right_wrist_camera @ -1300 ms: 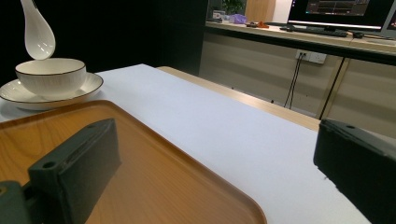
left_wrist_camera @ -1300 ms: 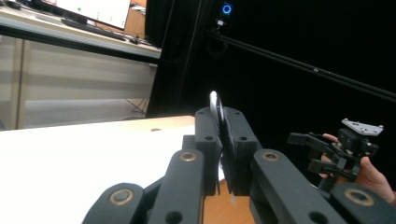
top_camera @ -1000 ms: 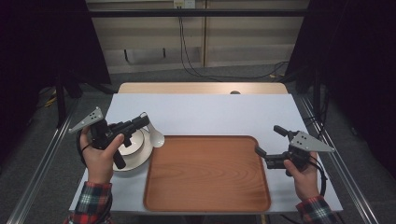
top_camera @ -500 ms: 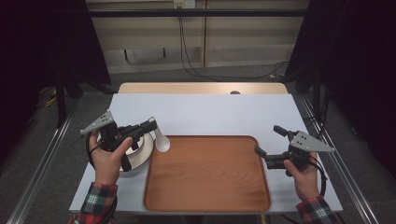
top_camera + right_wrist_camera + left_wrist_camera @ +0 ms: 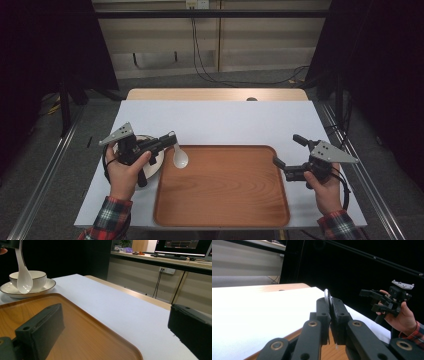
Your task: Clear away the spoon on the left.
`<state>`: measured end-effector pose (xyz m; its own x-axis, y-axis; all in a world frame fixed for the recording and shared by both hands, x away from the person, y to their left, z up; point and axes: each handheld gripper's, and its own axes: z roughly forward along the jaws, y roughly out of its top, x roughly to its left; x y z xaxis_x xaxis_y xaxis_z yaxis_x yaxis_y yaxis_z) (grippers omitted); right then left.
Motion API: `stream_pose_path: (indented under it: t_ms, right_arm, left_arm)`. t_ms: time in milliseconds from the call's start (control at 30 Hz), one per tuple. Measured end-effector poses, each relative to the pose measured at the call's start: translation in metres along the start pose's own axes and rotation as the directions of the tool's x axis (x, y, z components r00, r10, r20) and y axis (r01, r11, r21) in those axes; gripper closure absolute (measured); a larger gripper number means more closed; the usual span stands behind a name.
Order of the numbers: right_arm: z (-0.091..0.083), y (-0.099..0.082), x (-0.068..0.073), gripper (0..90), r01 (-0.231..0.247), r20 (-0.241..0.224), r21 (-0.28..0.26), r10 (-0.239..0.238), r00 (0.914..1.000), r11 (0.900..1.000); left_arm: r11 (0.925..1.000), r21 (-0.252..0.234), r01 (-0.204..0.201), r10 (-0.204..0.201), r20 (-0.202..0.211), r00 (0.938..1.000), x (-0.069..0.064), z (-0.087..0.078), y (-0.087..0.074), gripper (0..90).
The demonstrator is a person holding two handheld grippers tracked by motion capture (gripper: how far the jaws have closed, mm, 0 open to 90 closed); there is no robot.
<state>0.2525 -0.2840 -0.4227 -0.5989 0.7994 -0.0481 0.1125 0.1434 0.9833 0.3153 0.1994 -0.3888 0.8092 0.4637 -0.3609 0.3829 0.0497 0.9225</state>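
Ceramic spoon (image 5: 179, 157), glazed and slick, is dangling bowl-down over the tray's (image 5: 220, 220) left edge. I'm pinching its thin handle with the left gripper (image 5: 170, 140); it's light but chippable. Right gripper (image 5: 287, 156) is hanging wide apart.

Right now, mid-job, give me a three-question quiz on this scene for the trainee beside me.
1. True or false: the left claw is shut on the white spoon by its handle.
2. Where does the spoon's bowl hang? A) over the near left corner of the wooden tray B) inside the cup C) flat on the white table
3. Fill in: the right claw stands ____ with nothing between its jaws, at the tray's right edge.

Key: 1 true; 2 A; 3 open. In the right gripper view the cup sits on a saucer beside the tray, behind the hanging spoon.
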Motion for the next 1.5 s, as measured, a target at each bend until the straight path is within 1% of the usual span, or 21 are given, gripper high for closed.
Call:
stream_pose_path:
  t_ms: [33, 133, 233, 267, 433, 467, 567, 967, 1333, 1400, 1433, 1500]
  right_arm:
    - [0.0, 0.0, 0.0, 0.0, -0.002, 0.0, 0.001, 0.002, 1.0, 1.0]
    - [0.0, 0.0, 0.0, 0.0, -0.001, 0.0, 0.001, 0.001, 1.0, 1.0]
    - [0.0, 0.0, 0.0, 0.0, -0.001, 0.0, 0.001, 0.001, 1.0, 1.0]
    - [0.0, 0.0, 0.0, 0.0, -0.001, 0.0, 0.001, 0.001, 1.0, 1.0]
    - [0.0, 0.0, 0.0, 0.0, -0.002, 0.0, 0.0, 0.002, 1.0, 1.0]
    - [0.0, 0.0, 0.0, 0.0, -0.002, 0.0, 0.0, 0.002, 1.0, 1.0]
    - [0.0, 0.0, 0.0, 0.0, 0.002, -0.004, -0.002, -0.002, 1.0, 1.0]
    - [0.0, 0.0, 0.0, 0.0, 0.001, -0.002, -0.001, -0.001, 1.0, 1.0]
    - [0.0, 0.0, 0.0, 0.0, -0.003, -0.005, 0.003, 0.003, 1.0, 1.0]
    - [0.0, 0.0, 0.0, 0.0, -0.002, -0.005, 0.002, 0.002, 1.0, 1.0]
    - [0.0, 0.0, 0.0, 0.0, -0.002, -0.005, 0.002, 0.002, 1.0, 1.0]
    - [0.0, 0.0, 0.0, 0.0, 0.0, -0.004, 0.002, 0.0, 1.0, 1.0]
  left_arm:
    - [1.0, 0.009, -0.002, 0.002, 0.003, 1.0, 0.0, 0.002, -0.002, 85.6]
    - [0.9999, 0.014, -0.003, 0.002, 0.005, 1.0, -0.001, 0.004, -0.004, 85.6]
    - [0.9997, 0.023, 0.006, -0.006, 0.006, 1.0, -0.002, 0.008, -0.008, 85.6]
    - [0.9994, 0.034, 0.001, -0.001, 0.013, 0.9999, -0.002, 0.01, -0.009, 85.6]
    - [0.9991, 0.042, 0.004, -0.005, 0.015, 0.9999, -0.004, 0.013, -0.012, 85.6]
    - [0.9988, 0.049, -0.002, 0.001, 0.018, 0.9998, -0.004, 0.013, -0.013, 85.6]
    - [0.9982, 0.059, 0.004, -0.005, 0.021, 0.9998, -0.004, 0.016, -0.016, 85.6]
    - [0.9947, 0.103, -0.005, -0.001, 0.051, 0.9987, -0.01, 0.025, -0.024, 85.5]
    - [0.9924, 0.123, 0.003, -0.011, 0.071, 0.9974, -0.012, 0.029, -0.029, 85.6]
    - [0.992, 0.126, 0.004, -0.014, 0.078, 0.9968, -0.013, 0.03, -0.031, 85.6]
    - [0.9913, 0.132, 0.004, -0.016, 0.089, 0.9959, -0.014, 0.031, -0.032, 85.6]
    - [0.9909, 0.134, 0.005, -0.017, 0.084, 0.9963, -0.014, 0.032, -0.032, 85.6]
